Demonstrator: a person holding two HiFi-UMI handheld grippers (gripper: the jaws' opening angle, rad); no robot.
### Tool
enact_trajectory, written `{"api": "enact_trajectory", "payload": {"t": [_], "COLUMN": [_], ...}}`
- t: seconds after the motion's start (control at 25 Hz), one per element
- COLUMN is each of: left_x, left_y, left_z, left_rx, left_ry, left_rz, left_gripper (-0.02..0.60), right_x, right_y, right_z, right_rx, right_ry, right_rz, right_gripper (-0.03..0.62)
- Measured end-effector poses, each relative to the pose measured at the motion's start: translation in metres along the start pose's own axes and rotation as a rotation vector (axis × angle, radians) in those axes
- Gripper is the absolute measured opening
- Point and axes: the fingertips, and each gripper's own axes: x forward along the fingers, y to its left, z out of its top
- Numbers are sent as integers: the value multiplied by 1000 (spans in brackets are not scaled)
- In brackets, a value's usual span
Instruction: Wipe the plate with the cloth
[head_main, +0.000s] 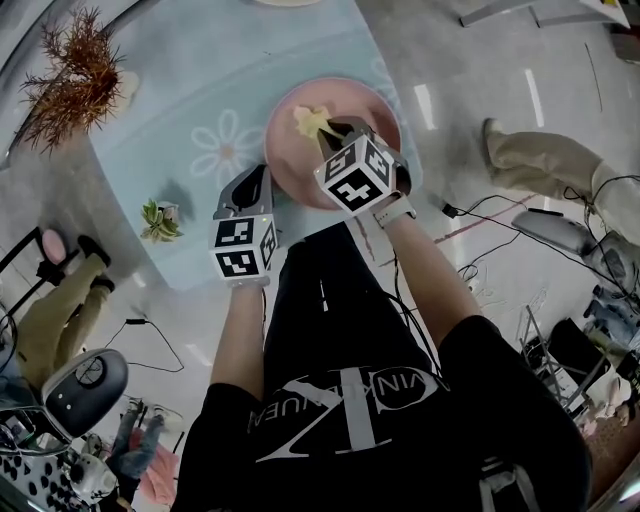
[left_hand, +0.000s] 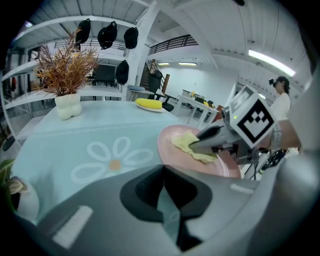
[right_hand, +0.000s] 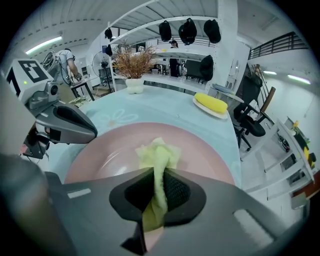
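Cloth (right_hand: 159, 156) pinched in right tool (right_hand: 159, 194), on plate (right_hand: 212, 152)

- We see the pink plate (right_hand: 205, 150) round and shallow, lying flat on the pale blue flower-printed table (right_hand: 150, 107), close to its near edge;
- we see the cloth (right_hand: 159, 155) pale yellow and crumpled; its bunched end rests on the plate's middle; its tail is pinched between the right gripper's (right_hand: 159, 194) jaws.

Tabletop (head_main: 200, 110): pale blue, printed with white daisies.
Directly on it: pink plate (head_main: 276, 140) at near edge; dried plant in white vase (head_main: 75, 70) far left; small potted succulent (head_main: 157, 220) near corner; yellow item on a white dish (right_hand: 210, 103) at far edge.
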Motion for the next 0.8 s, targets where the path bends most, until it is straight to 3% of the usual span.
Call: {"api": "enact_trajectory", "payload": {"t": [0.52, 0.8], "left_x": [-13, -26], "left_y": [-5, -8], "left_z": [-6, -10], "left_rx": [15, 32], "left_ry": [5, -4], "left_rz": [-14, -22], "left_gripper": [0, 0], "right_x": [-21, -30], "right_y": [-6, 7], "right_z": [-32, -52], "right_rx": [45, 57], "right_ry": [50, 88], "right_rz": [-89, -74], "right_gripper": [38, 40]}}
